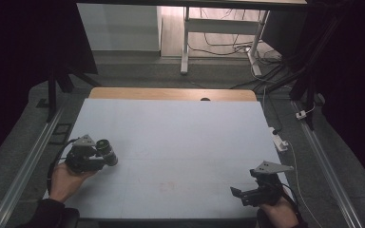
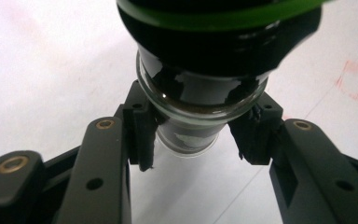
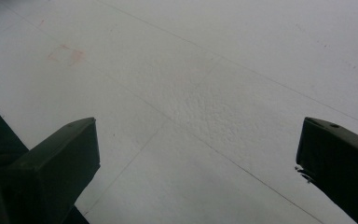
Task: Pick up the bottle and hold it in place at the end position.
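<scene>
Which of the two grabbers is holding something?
The left gripper: its jaws squeeze a dark glass jar. The right gripper hangs open, with nothing between its jaws.

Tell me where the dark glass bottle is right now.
The dark glass bottle is at the table's left side in the high view, clamped in the left gripper, far from the right gripper.

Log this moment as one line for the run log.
left gripper: shut on dark glass jar, green band | right gripper: open, nothing held, over table
</scene>
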Demonstrator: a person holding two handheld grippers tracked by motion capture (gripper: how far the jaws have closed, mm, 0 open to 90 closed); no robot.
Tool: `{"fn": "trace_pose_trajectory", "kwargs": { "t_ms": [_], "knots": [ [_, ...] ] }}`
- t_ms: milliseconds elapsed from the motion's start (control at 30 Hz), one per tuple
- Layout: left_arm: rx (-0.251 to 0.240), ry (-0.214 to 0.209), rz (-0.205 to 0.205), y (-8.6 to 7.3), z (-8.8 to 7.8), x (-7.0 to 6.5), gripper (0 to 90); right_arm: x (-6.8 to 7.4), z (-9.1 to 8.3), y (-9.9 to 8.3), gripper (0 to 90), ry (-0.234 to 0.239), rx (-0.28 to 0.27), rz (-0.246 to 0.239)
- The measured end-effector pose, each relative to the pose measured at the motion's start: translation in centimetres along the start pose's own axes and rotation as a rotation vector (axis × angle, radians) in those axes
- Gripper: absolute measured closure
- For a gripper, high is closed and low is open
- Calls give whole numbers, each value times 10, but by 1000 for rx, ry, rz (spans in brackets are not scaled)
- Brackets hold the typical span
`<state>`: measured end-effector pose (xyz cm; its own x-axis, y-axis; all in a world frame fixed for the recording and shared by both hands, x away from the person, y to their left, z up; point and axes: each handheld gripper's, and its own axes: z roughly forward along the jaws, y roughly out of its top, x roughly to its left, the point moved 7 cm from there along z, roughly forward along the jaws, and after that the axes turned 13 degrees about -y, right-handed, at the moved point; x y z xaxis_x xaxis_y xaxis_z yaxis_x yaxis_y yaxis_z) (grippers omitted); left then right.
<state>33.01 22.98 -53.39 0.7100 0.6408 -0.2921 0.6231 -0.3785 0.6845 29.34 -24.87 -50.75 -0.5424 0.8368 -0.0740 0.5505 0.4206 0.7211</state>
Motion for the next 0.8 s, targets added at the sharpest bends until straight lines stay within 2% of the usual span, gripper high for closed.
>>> {"fn": "trace_pose_trajectory", "kwargs": {
  "t_ms": [233, 467, 600, 800],
  "knots": [
    [7, -30, 14, 21, 10, -6, 541, 0, 0, 0, 0, 3, 1, 1],
    [27, -30, 58, 45, 23, -16, 541, 0, 0, 0, 0, 4, 2, 2],
    [35, -55, 71, 60, 33, -21, 541, 0, 0, 0, 0, 4, 0, 6],
    [50, -66, 95, 81, 50, -25, 541, -1, 0, 0, 0, 5, -1, 9]
  ]
}}
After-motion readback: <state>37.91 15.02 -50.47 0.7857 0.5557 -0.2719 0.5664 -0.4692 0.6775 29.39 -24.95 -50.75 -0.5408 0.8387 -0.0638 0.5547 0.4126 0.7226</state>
